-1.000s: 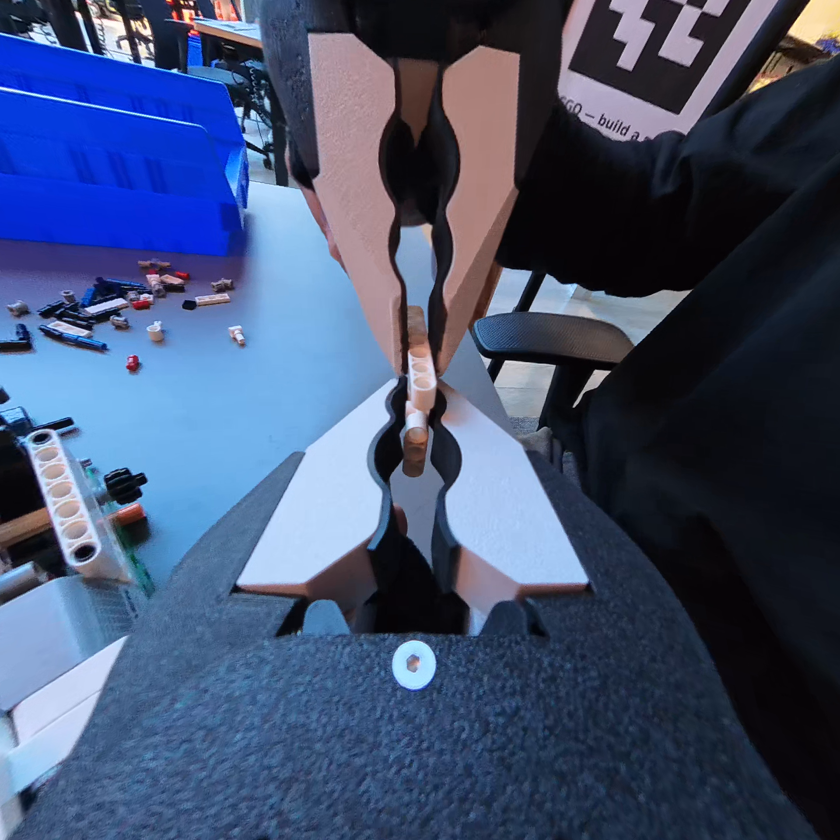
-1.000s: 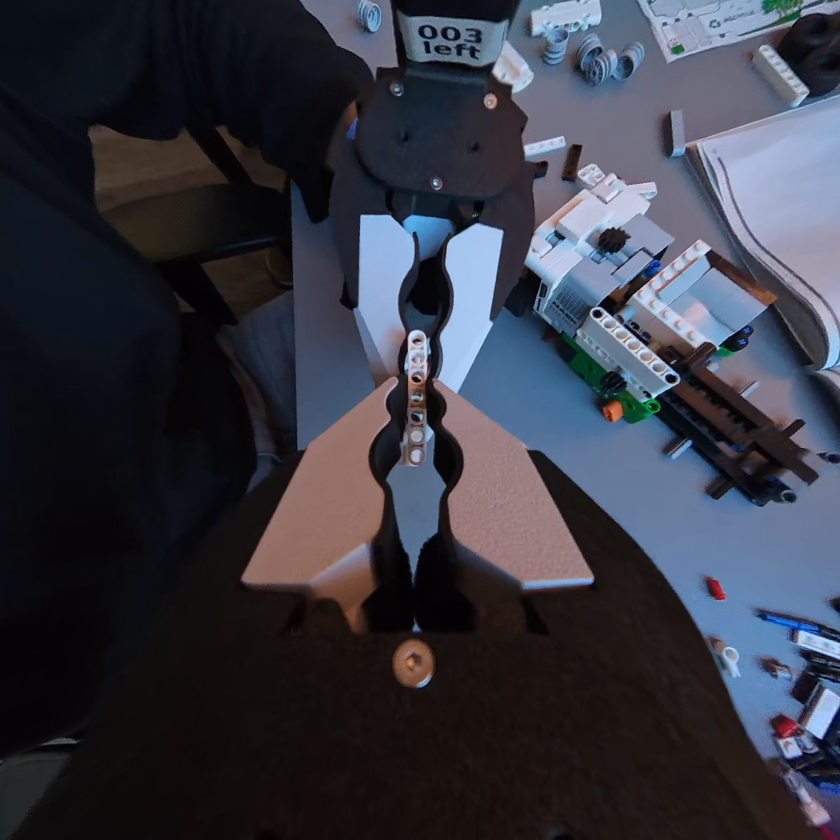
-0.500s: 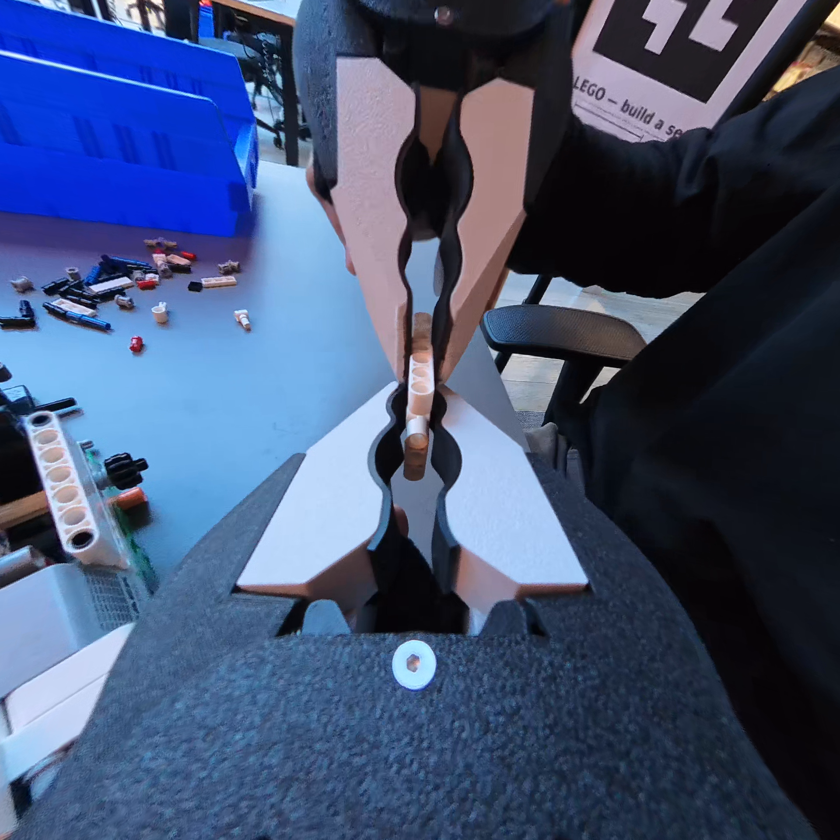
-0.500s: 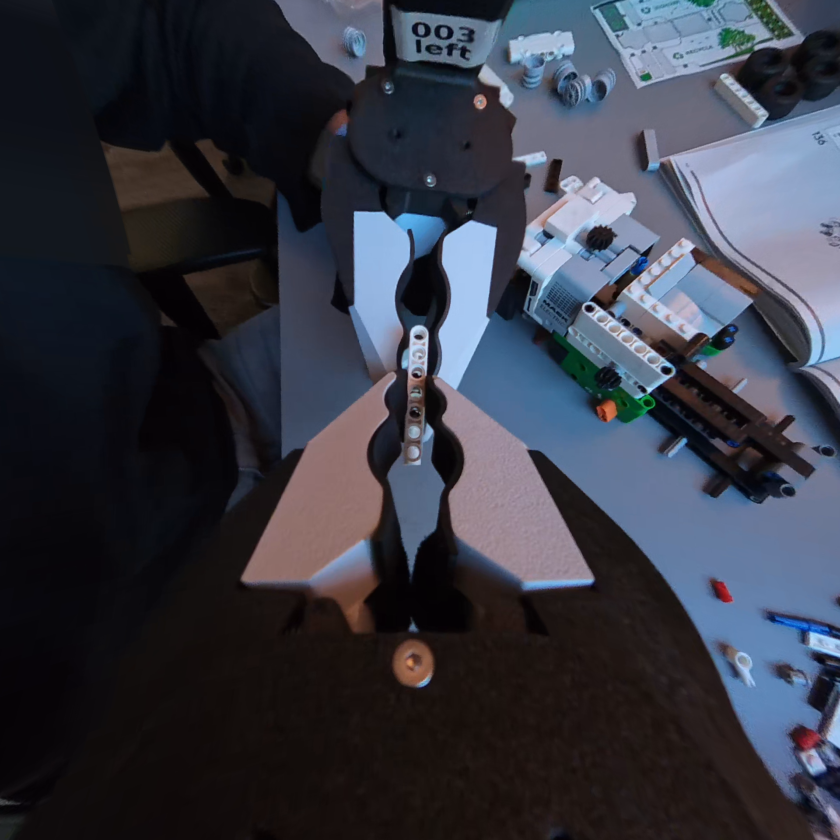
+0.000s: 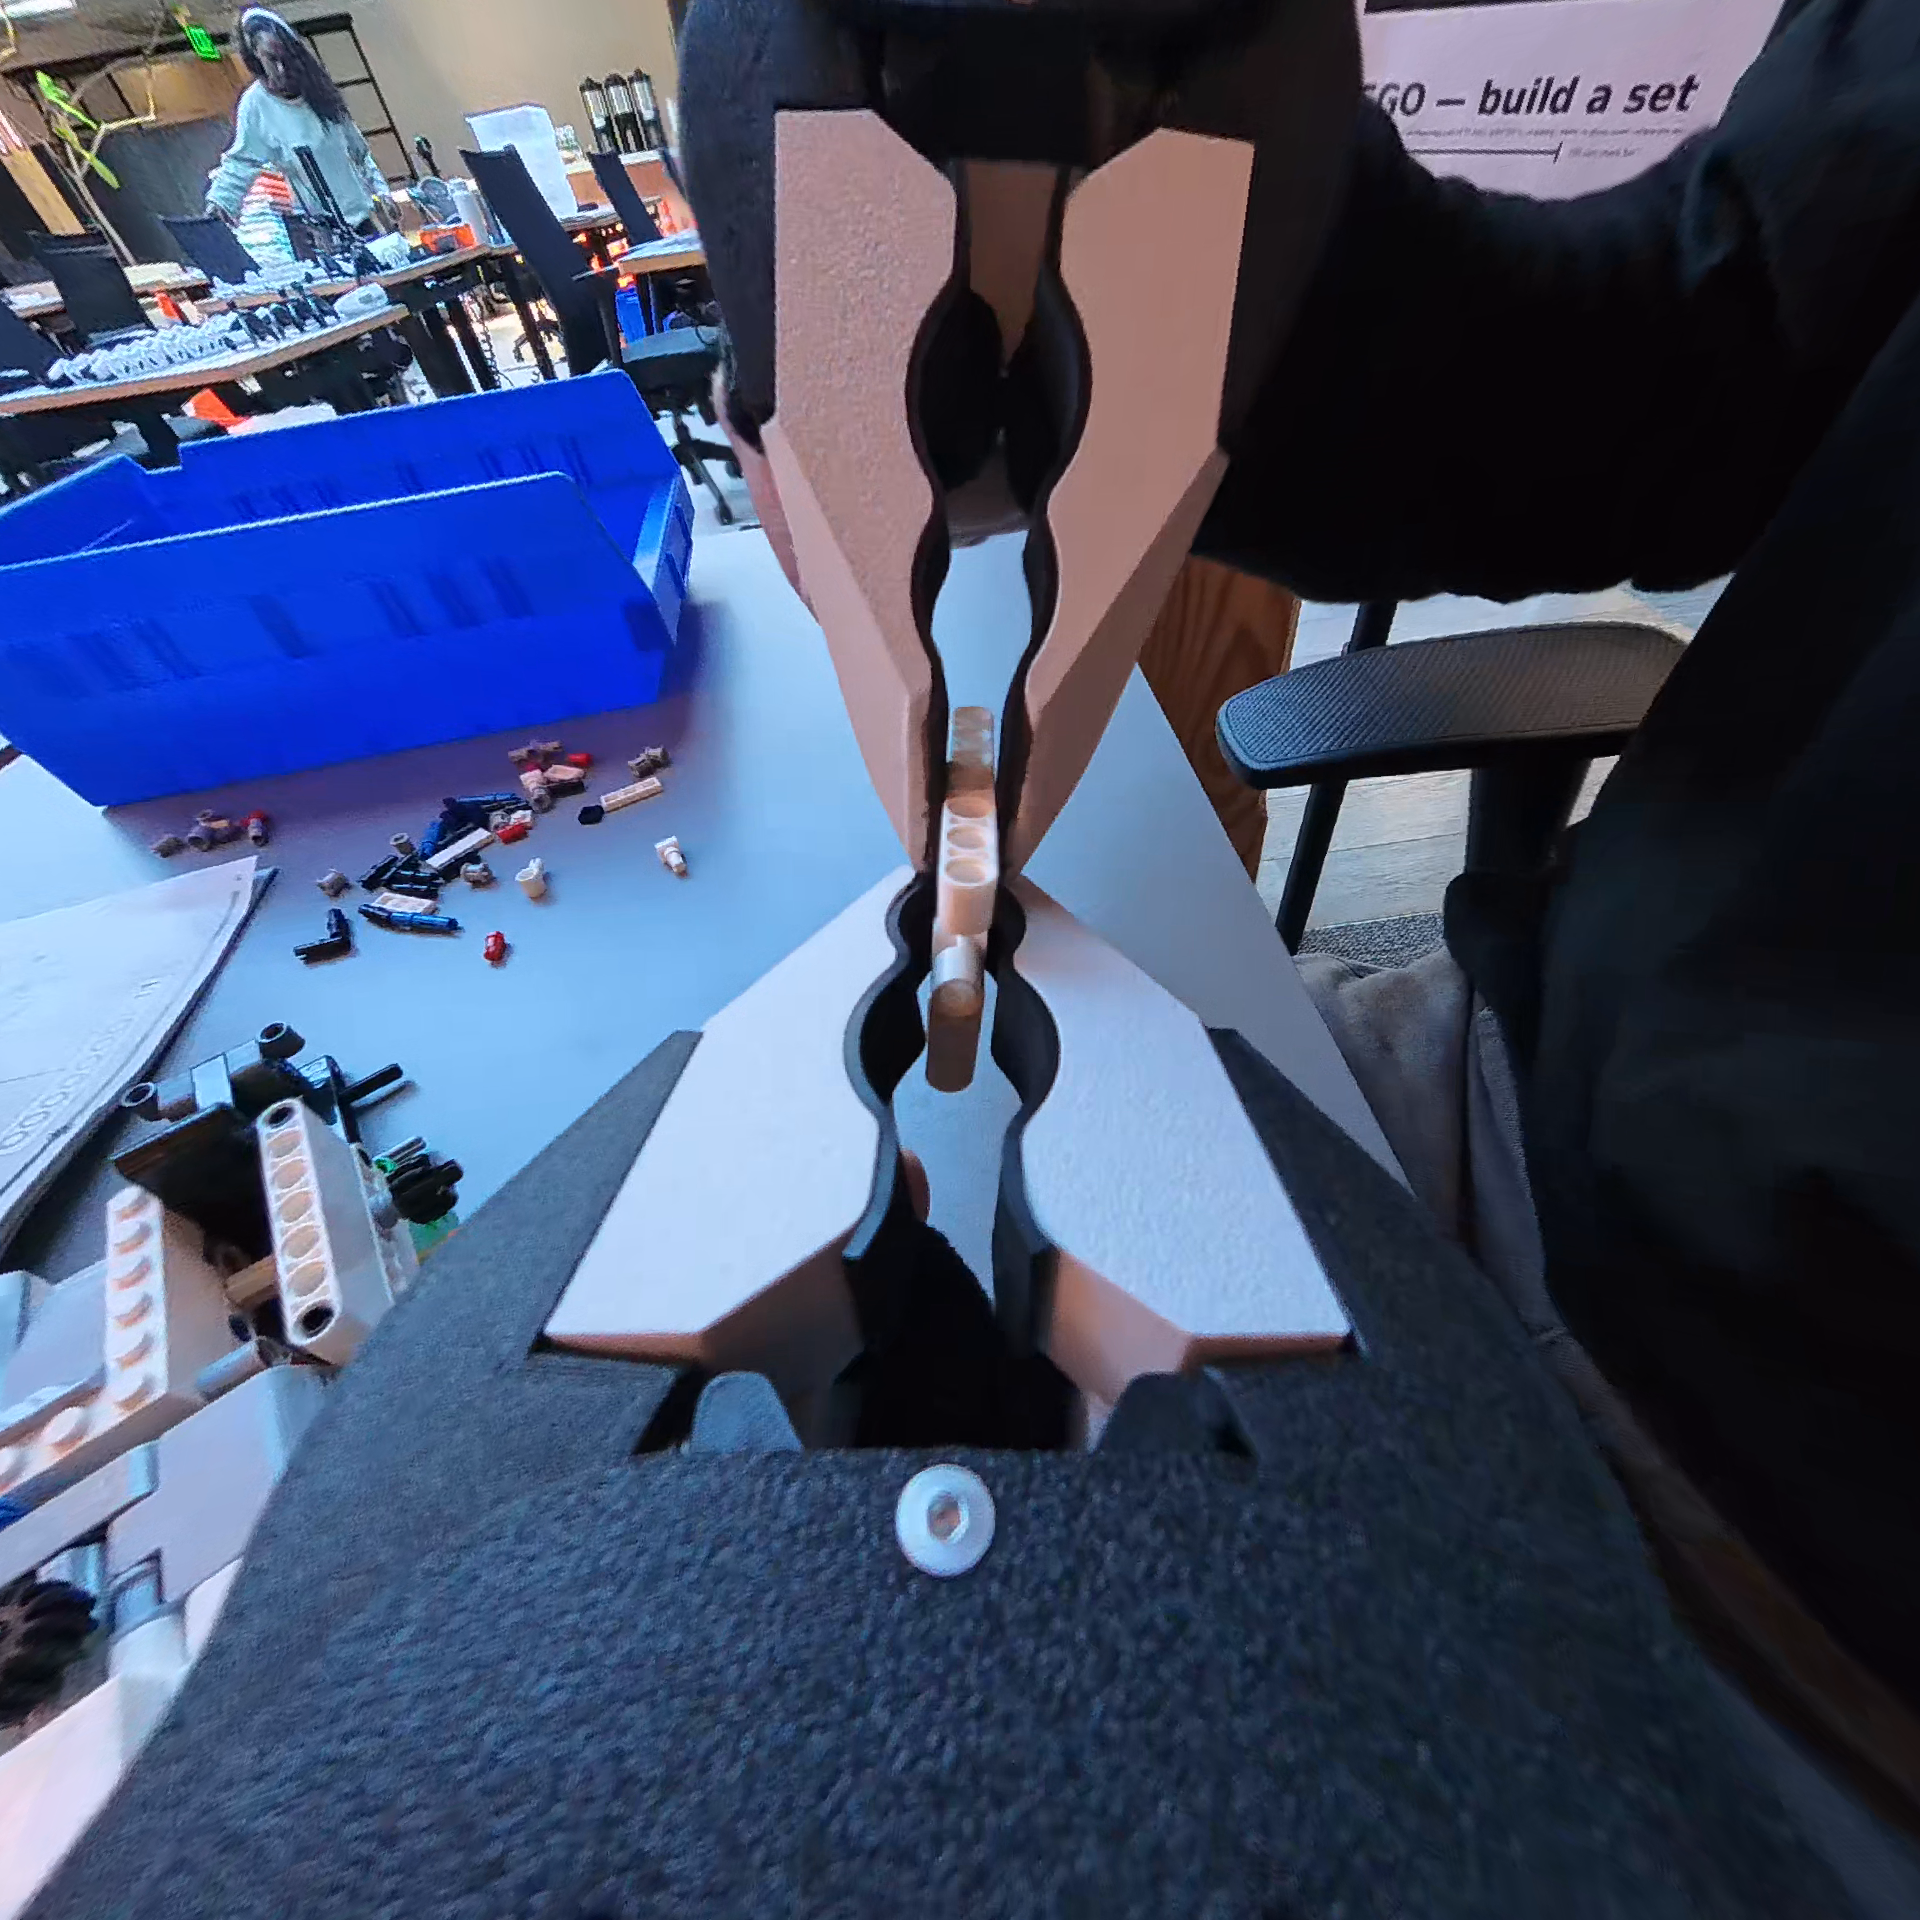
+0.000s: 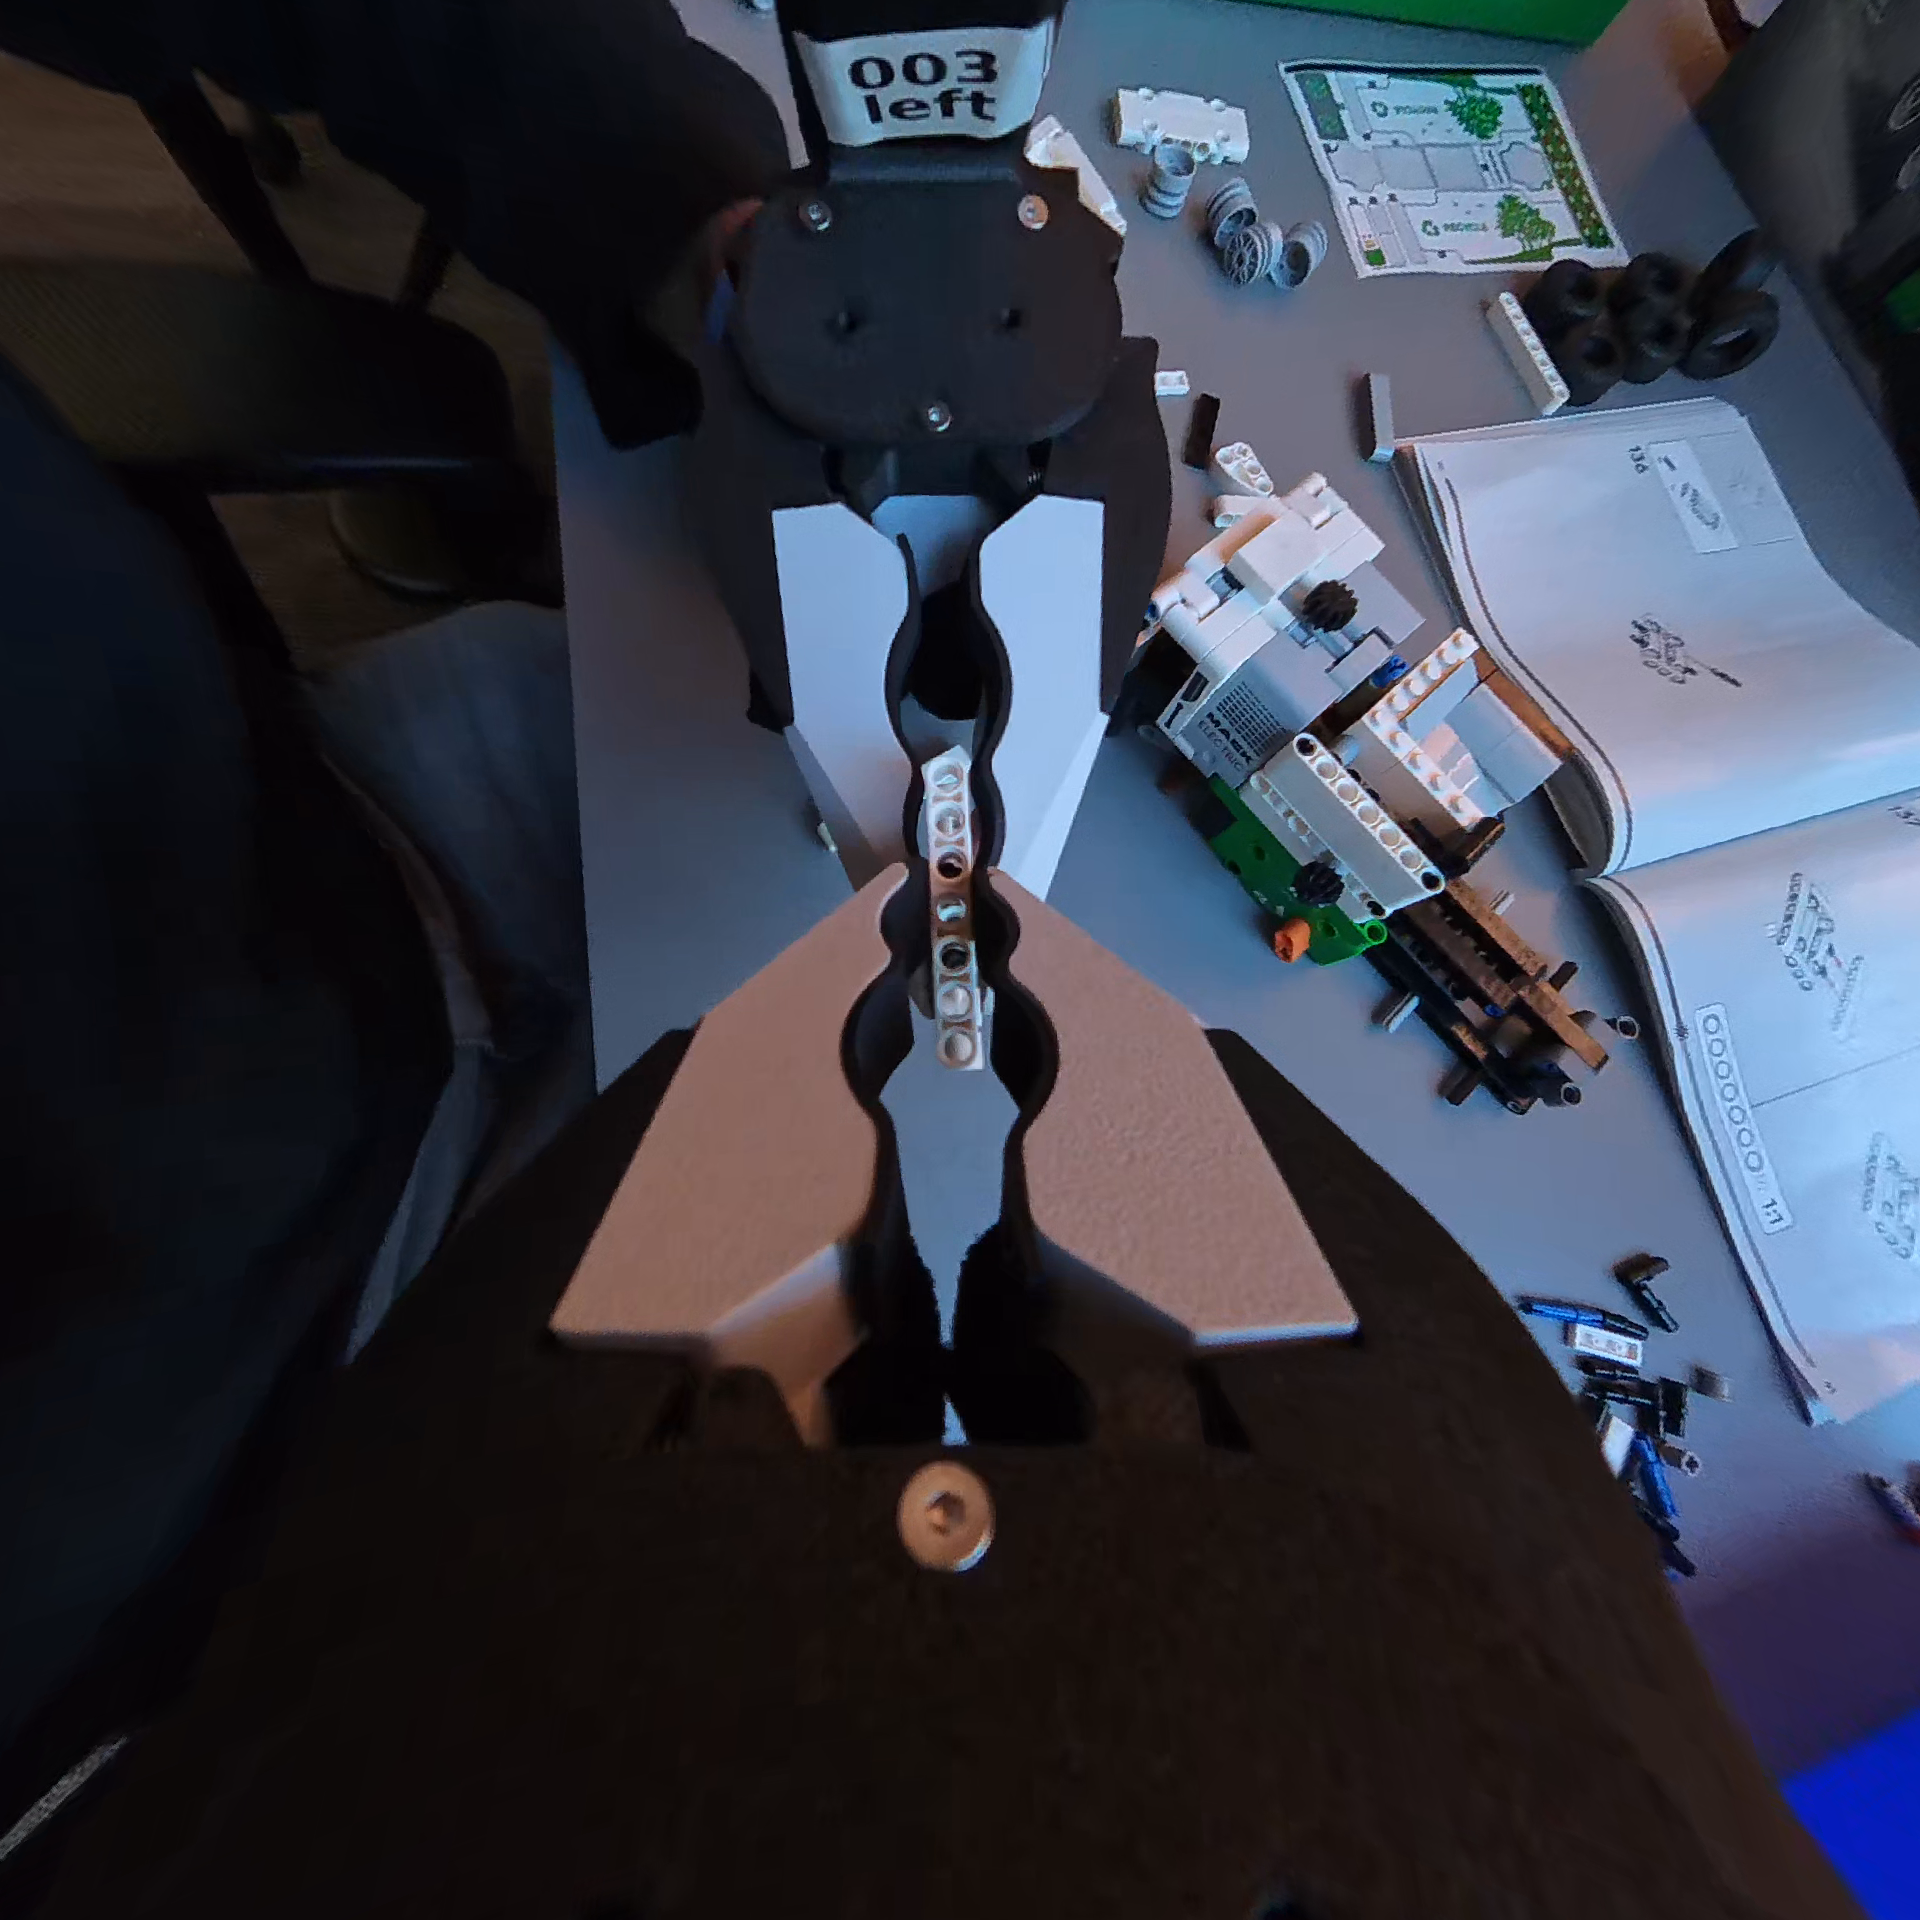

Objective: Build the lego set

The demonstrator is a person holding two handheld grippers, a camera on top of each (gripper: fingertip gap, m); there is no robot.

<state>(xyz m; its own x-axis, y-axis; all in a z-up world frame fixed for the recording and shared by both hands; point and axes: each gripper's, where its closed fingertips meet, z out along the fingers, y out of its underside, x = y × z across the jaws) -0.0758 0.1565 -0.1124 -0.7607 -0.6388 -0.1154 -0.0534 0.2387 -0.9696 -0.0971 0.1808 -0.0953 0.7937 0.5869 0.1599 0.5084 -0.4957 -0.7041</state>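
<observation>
A: What are the two grabbers doing?

B: They meet tip to tip in the middle of both pictures. The left gripper (image 5: 961, 914) comes up from the bottom of the left wrist view. Its two fingers squeeze the near end of a long white beam with holes (image 5: 968, 831). A tan pin (image 5: 952, 1023) sticks out of that end, toward the camera.

A: And the other one?

B: The right gripper (image 6: 951, 914) comes up from the bottom of the right wrist view. It pinches the same beam (image 6: 953, 904) too. So both grabbers are closed on one piece, each from its own end, up in the air over the edge of the grey table (image 5: 623, 935).

A: Where is the rest of the set?

B: The half-built model (image 6: 1351, 769) sits on the table, at the right of the right wrist view. It is white and grey, with some green and black low down. An open instruction book (image 6: 1714, 727) lies just to the right of it. Black tires (image 6: 1652, 312) and grey wheel hubs (image 6: 1262, 239) are in the upper right.

A: Anything else?

B: In the left wrist view a blue bin (image 5: 343, 613) is at the upper left. Small loose pieces (image 5: 468, 862) are spread on the table in front of it. A person in black clothes (image 5: 1662, 727) fills the right side, next to a black chair arm (image 5: 1444, 696).
</observation>
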